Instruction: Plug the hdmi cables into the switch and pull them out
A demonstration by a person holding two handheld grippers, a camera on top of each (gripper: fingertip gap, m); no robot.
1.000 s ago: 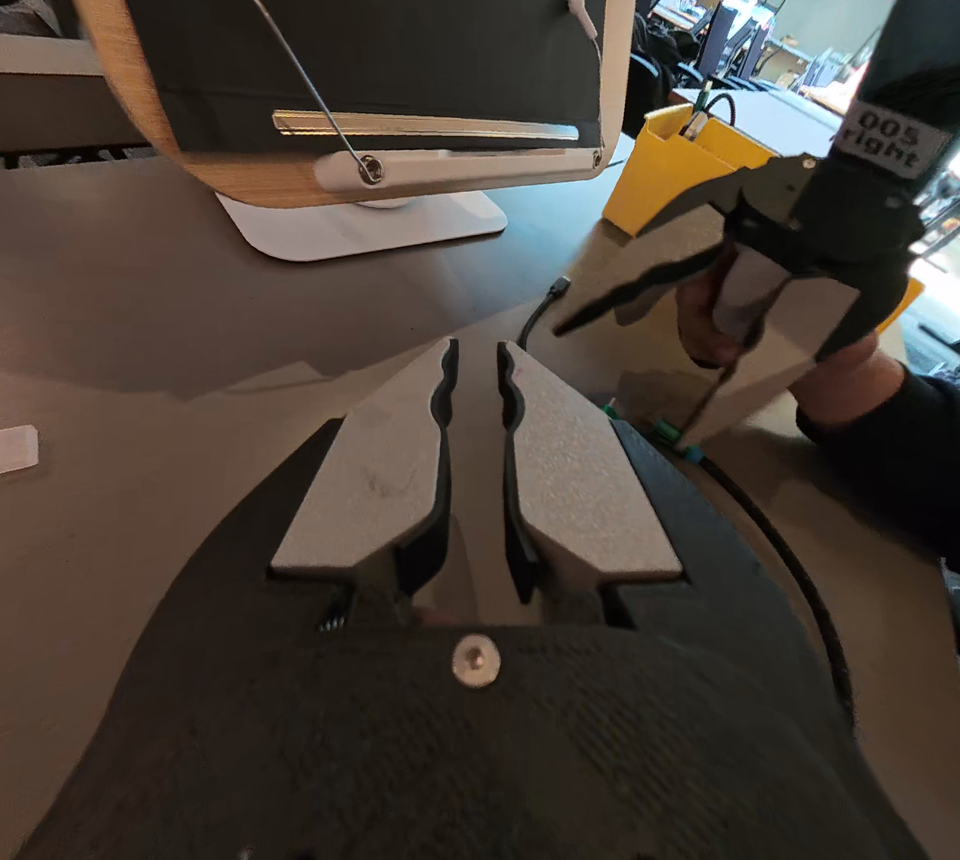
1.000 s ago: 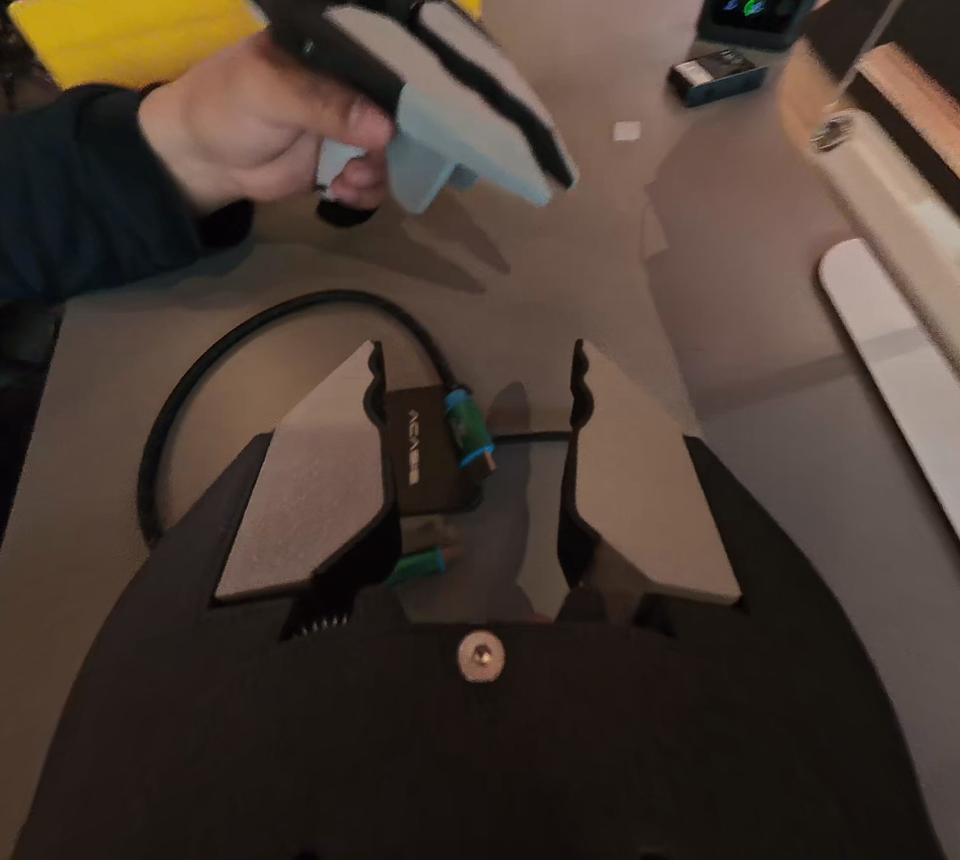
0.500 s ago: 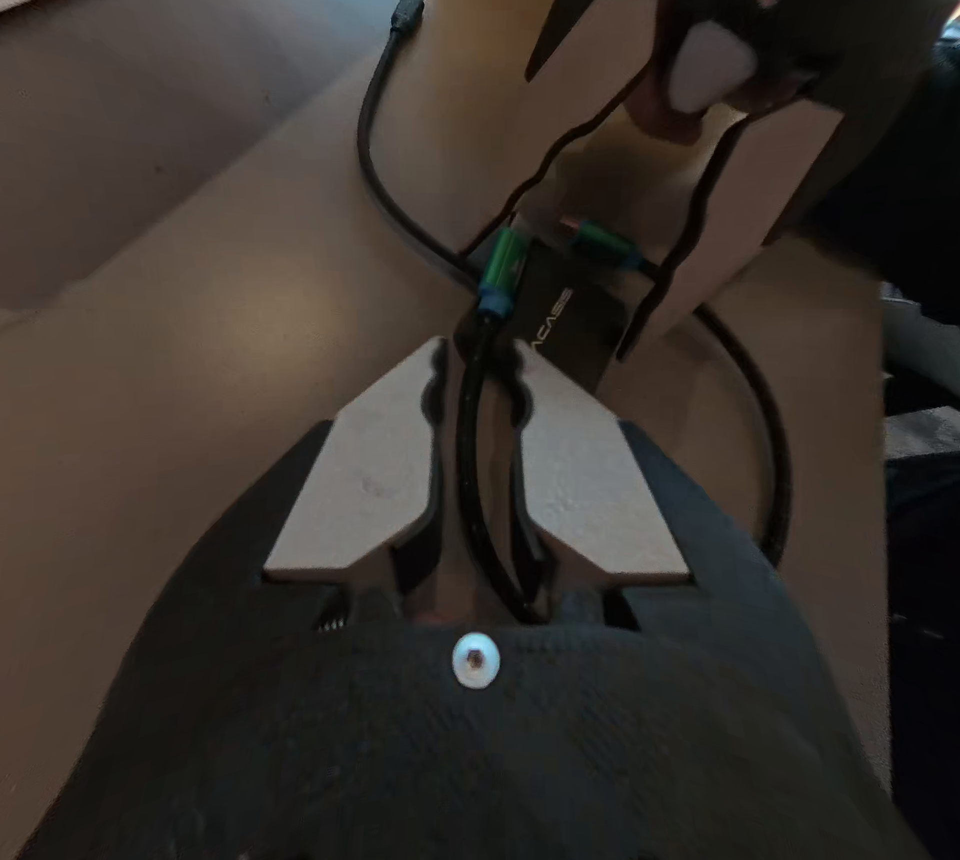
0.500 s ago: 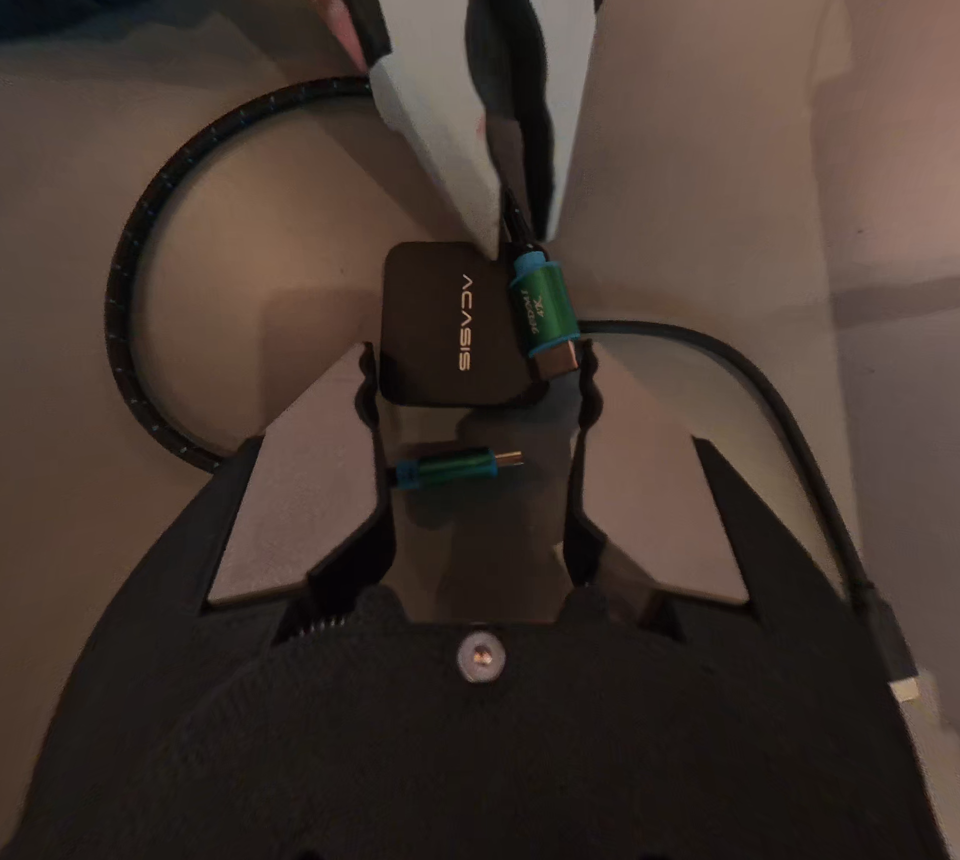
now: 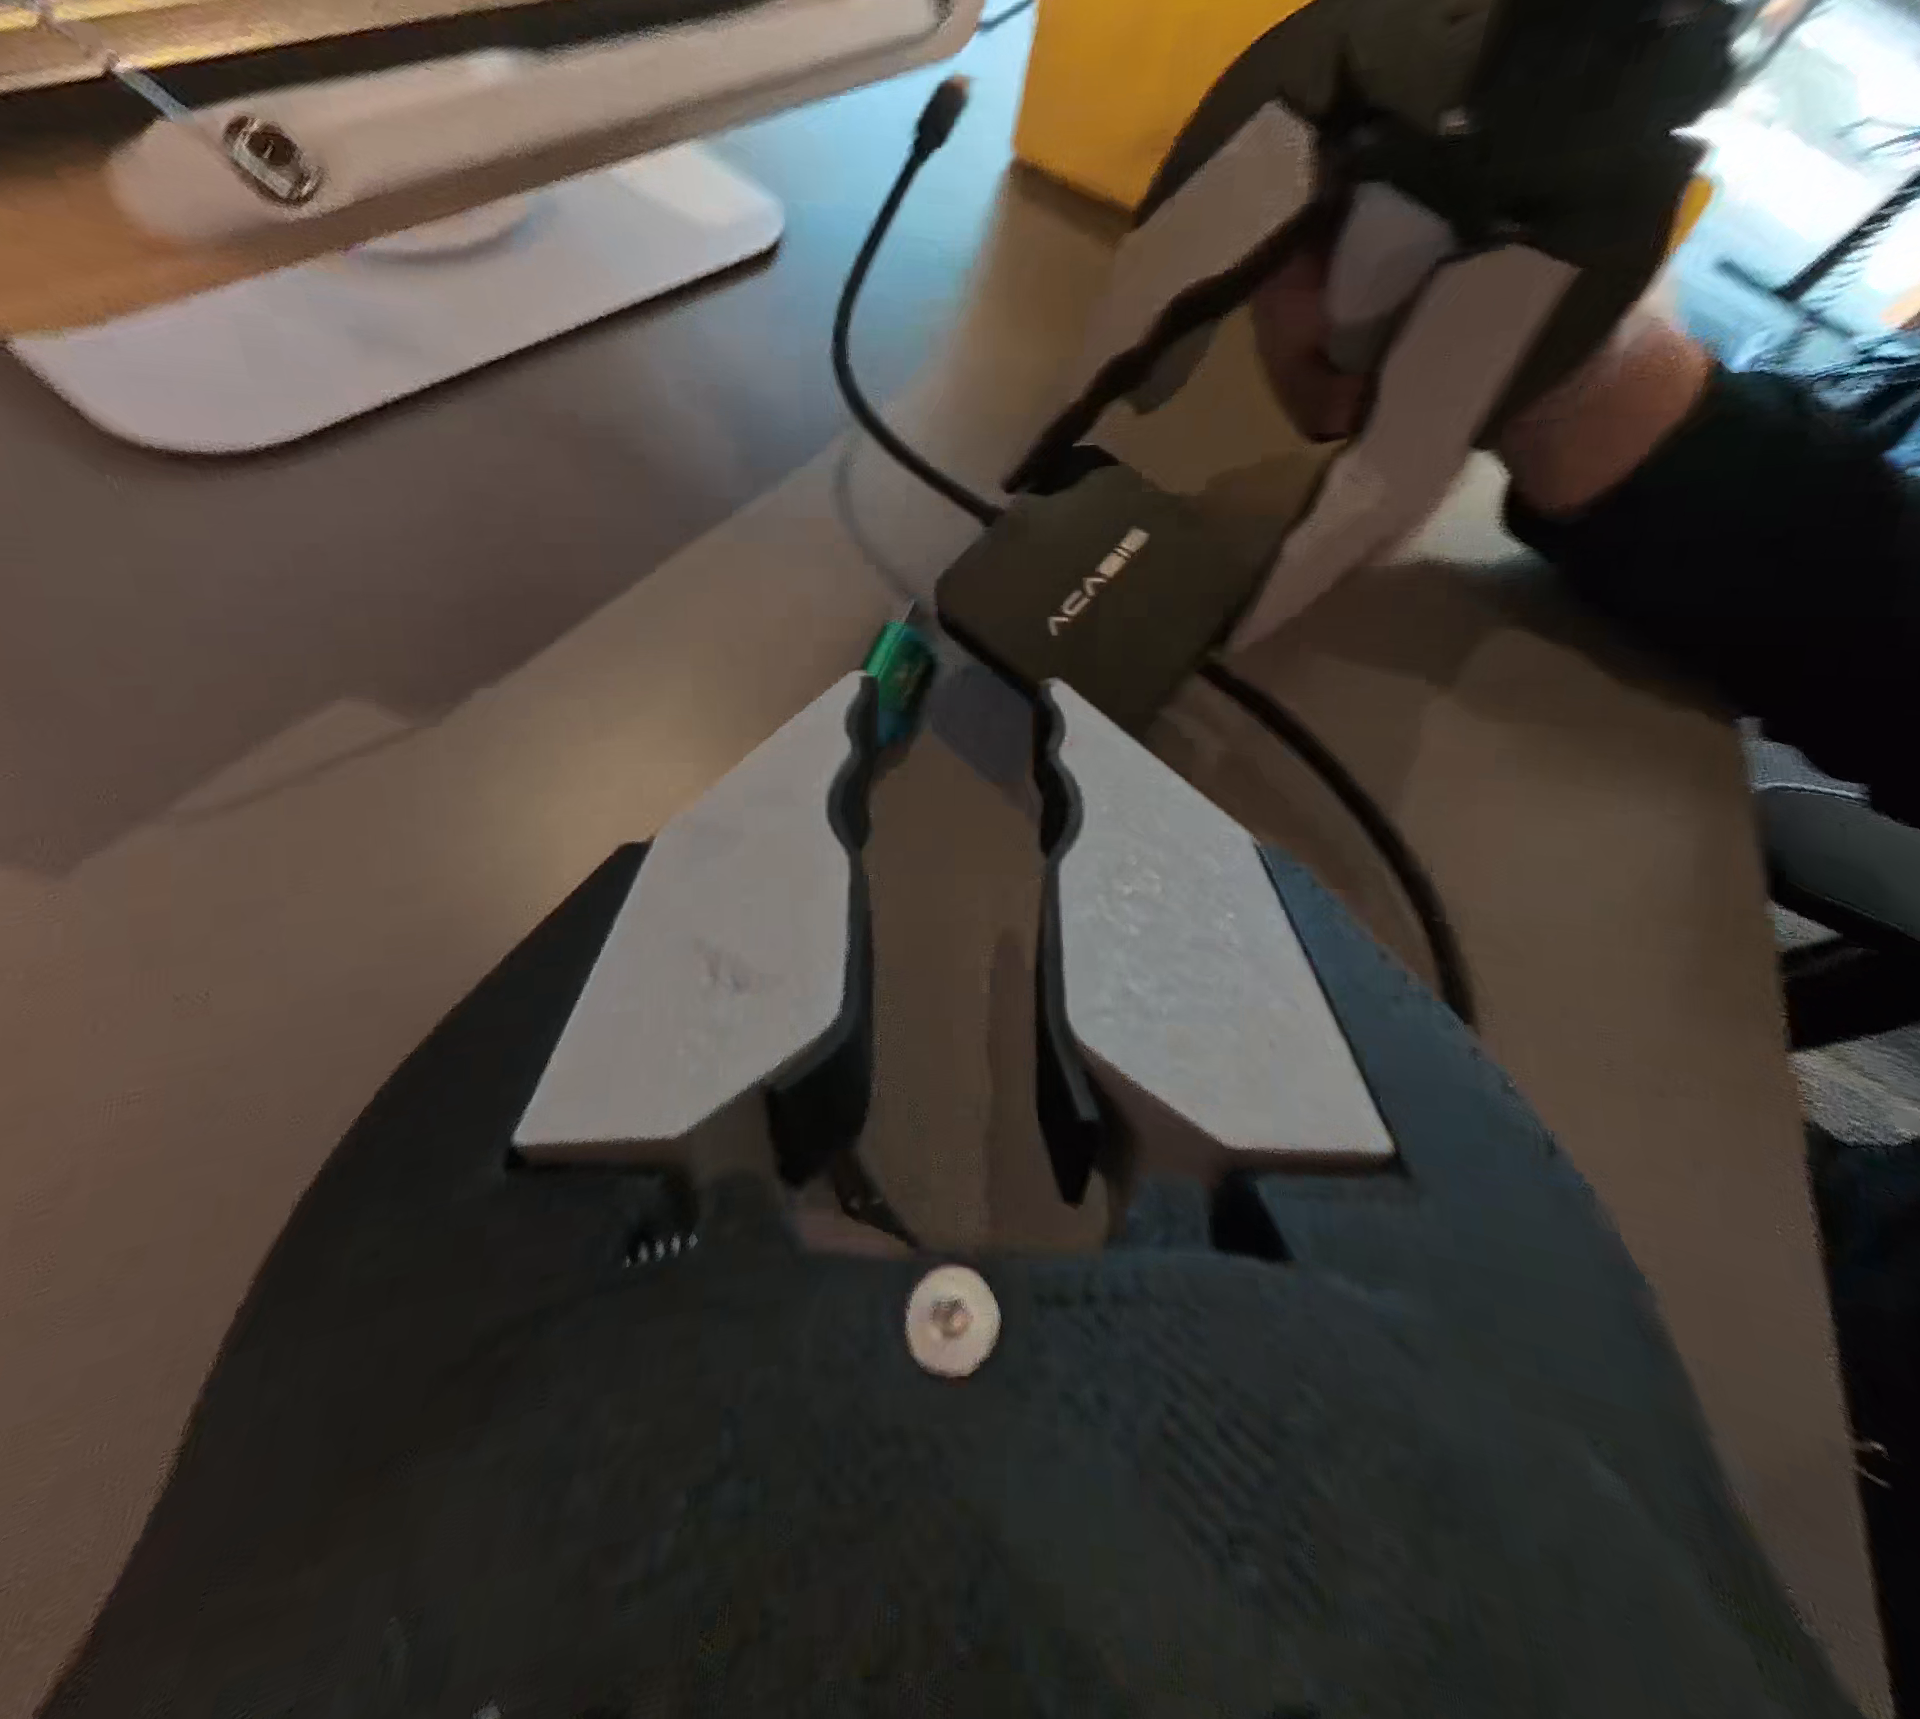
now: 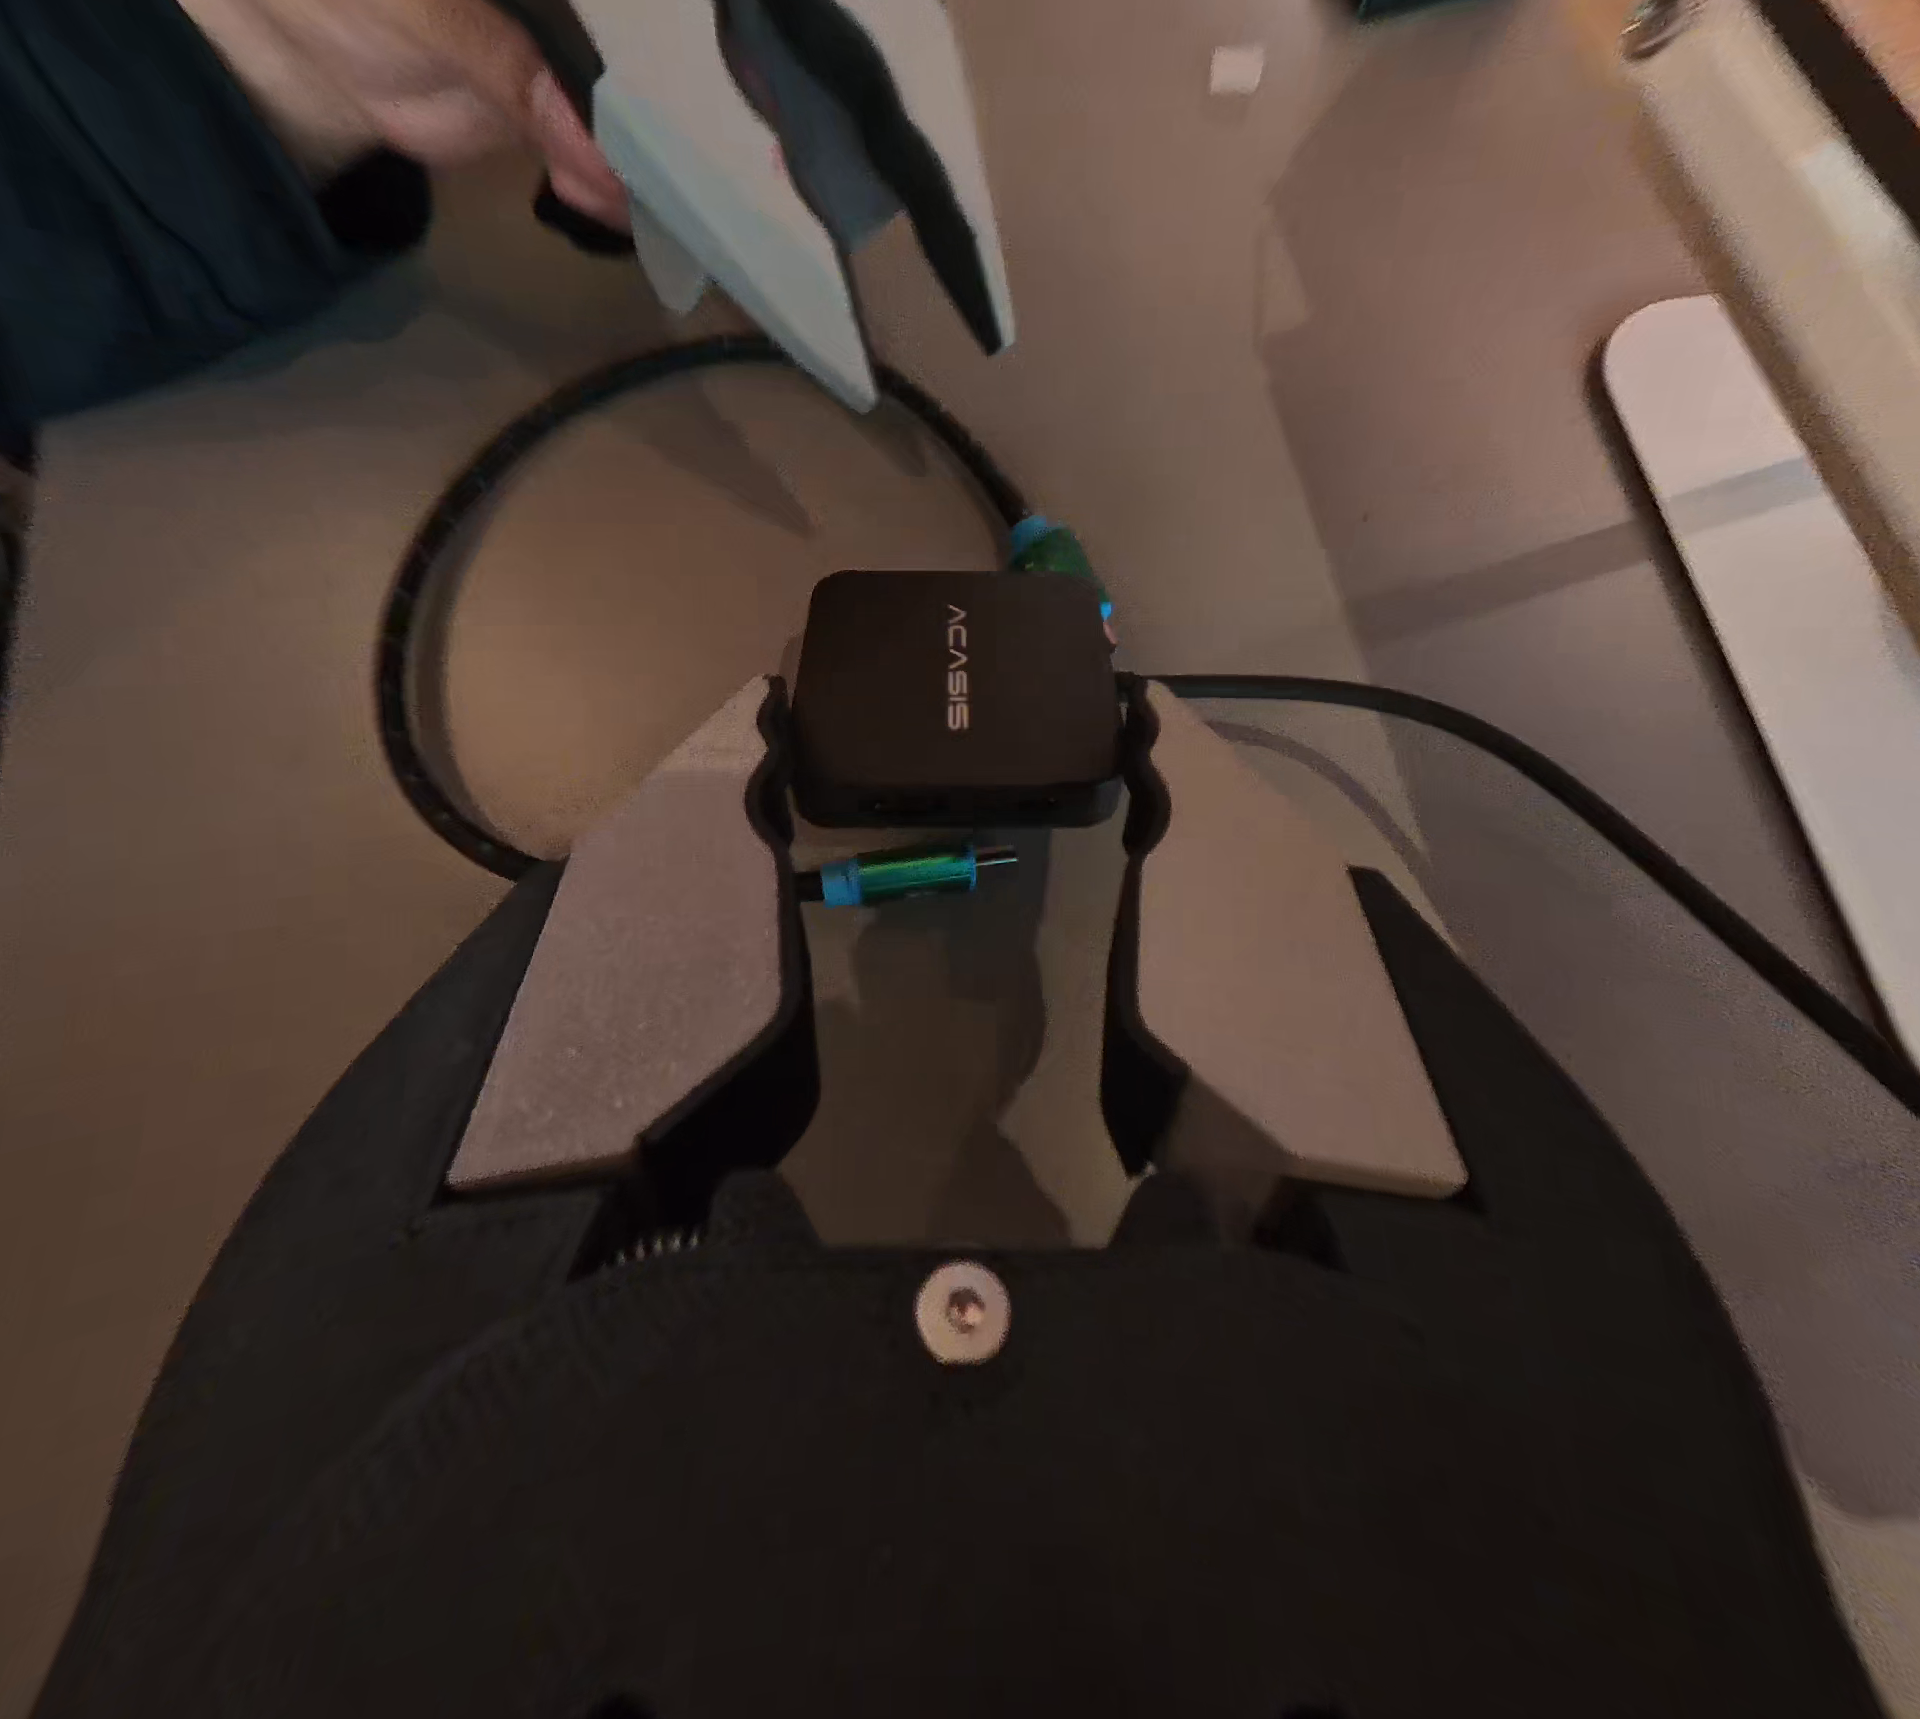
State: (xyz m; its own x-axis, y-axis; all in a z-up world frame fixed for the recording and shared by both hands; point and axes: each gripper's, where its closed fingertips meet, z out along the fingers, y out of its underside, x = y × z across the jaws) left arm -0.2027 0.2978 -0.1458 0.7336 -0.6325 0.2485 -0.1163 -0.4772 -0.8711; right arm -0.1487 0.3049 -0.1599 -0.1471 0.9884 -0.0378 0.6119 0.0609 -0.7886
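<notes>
The black switch box (image 6: pixel 951 693) sits between the fingertips of my right gripper (image 6: pixel 951 703), which is shut on its sides and holds it tilted just above the table; it also shows in the left wrist view (image 5: pixel 1101 589). One green HDMI plug (image 6: pixel 899 880) lies unplugged on the table under the switch's near edge. A second green plug (image 6: pixel 1049 547) lies just beyond the switch, and also shows by my left fingertip (image 5: pixel 899 667). My left gripper (image 5: pixel 953 703) is open, empty and raised a little short of the switch.
A braided black cable (image 6: pixel 416 630) loops on the table to the left. The switch's thin black lead (image 5: pixel 862 298) runs off toward a monitor on a white base (image 5: pixel 416 319). A yellow bin (image 5: pixel 1174 7) stands behind. A small white piece (image 6: pixel 1236 71) lies farther off. From the right gripper's tips to the green HDMI plug (image 6: pixel 899 880) is close to 4 cm.
My left gripper has let go of the cable, opened wider and pulled back up. My right gripper has closed on the switch and lifted it a little.
</notes>
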